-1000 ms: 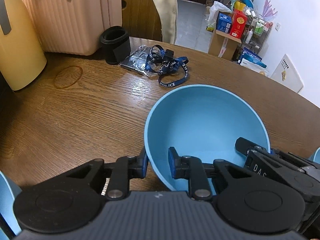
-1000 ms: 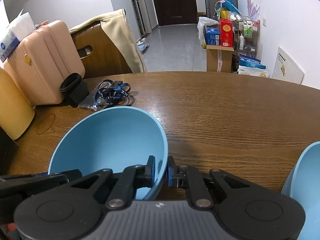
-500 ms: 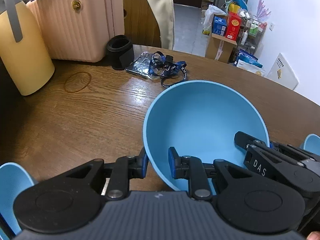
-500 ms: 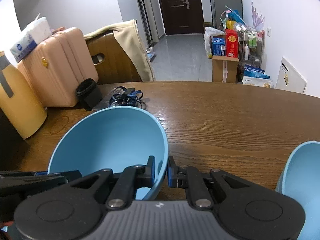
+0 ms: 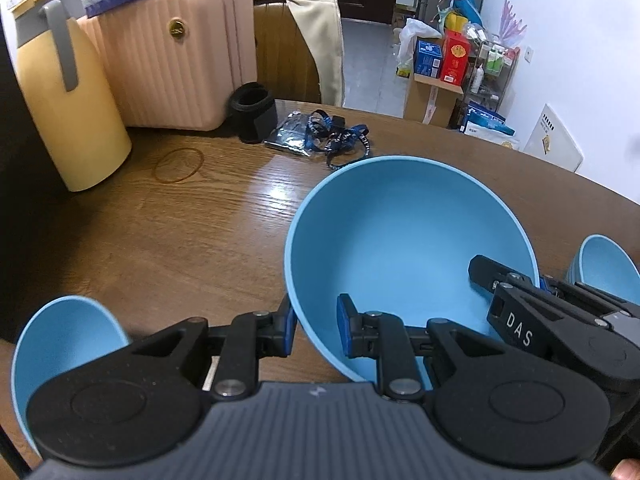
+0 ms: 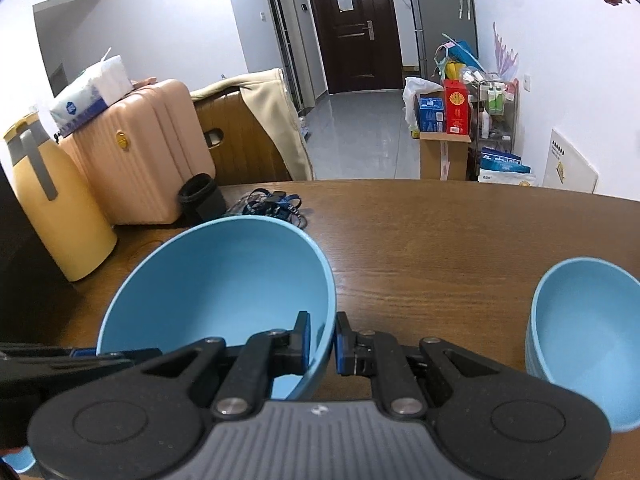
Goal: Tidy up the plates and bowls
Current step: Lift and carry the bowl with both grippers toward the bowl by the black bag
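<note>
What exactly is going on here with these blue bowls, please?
A person is holding one large blue bowl with both handheld grippers. The left gripper and right gripper each pinch its rim from opposite sides, above the wooden table. Two more blue bowls wait: one left, one right.

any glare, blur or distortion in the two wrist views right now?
Left wrist: a white glare patch on the table beyond the big blue bowl; small bowl at lower left is soft, and the far right edge smears. Right wrist: sharp, with even light; fisheye bows the door frame and curves the table edge.
</note>
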A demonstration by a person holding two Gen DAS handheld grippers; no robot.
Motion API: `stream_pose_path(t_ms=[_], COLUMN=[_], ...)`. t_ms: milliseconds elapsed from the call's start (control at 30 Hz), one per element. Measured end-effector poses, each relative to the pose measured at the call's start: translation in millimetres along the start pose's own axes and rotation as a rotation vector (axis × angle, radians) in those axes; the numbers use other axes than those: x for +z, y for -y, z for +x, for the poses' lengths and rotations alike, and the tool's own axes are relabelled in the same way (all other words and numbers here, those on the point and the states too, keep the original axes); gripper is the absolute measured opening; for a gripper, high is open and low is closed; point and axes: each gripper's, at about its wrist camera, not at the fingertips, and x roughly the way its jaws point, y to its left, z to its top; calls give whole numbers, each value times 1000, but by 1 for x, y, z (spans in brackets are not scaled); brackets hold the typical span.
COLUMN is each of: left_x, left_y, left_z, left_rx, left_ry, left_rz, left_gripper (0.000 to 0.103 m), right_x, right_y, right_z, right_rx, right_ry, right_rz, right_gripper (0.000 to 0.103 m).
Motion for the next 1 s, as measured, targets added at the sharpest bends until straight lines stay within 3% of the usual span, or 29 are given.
stream_pose_path(t_ms=[1000], left_x=[-46], left_y=[-99], left_z=[-114], left_rx=[-9], left_ry=[95], left_rz=[-79], left_gripper=[22], right_x=[-33], right_y=[-117], right_z=[-108], right_rx=[10], right_ry=[54], right_rz=[-82], right_gripper=[12])
